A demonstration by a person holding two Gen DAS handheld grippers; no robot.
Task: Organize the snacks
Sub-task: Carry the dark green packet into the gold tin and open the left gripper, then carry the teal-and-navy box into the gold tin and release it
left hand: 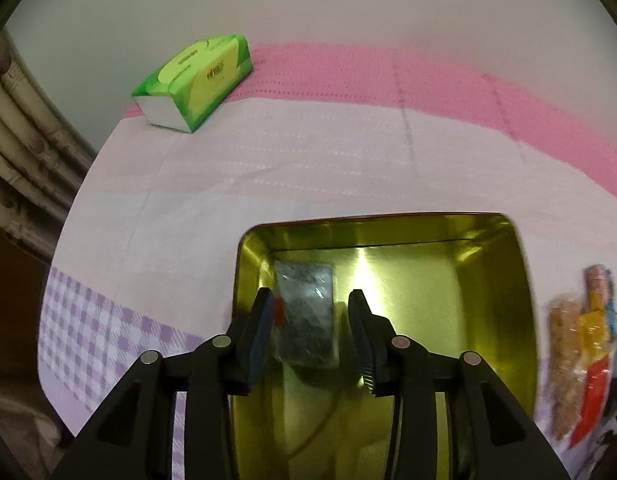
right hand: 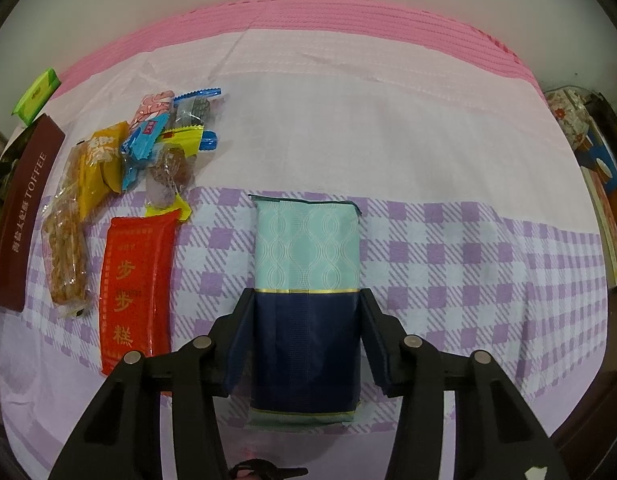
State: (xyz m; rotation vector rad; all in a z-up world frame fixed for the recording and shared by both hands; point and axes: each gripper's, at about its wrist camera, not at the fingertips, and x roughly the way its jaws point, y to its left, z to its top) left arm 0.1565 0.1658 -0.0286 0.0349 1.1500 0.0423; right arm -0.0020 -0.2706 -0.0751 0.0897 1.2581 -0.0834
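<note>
Snack sorting, early stage: one silver packet [left hand: 306,312] lies in the gold tin [left hand: 508,264], left tool [left hand: 312,312] parted above it, gripping nothing; right tool [right hand: 306,324] clamps the teal-and-navy packet [right hand: 306,280] on the worktop [right hand: 468,160]; red cake bar [right hand: 136,288] and loose sweets [right hand: 148,148] remain at left.

The bench [right hand: 448,168] wore a cloth banded pink, white and lilac check. On the check lay the teal-and-navy packet [right hand: 308,304], our landmark. Just left of it lay a red packet [right hand: 138,288], and left again a clear-wrapped brittle bar [right hand: 66,256]. Up-left of the landmark sat a heap of small wrapped sweets [right hand: 164,140]. Far left stood the maroon toffee tin [right hand: 22,216], gold inside in the left view, and beyond it, at the pink band, a green tissue pack [left hand: 196,80].
</note>
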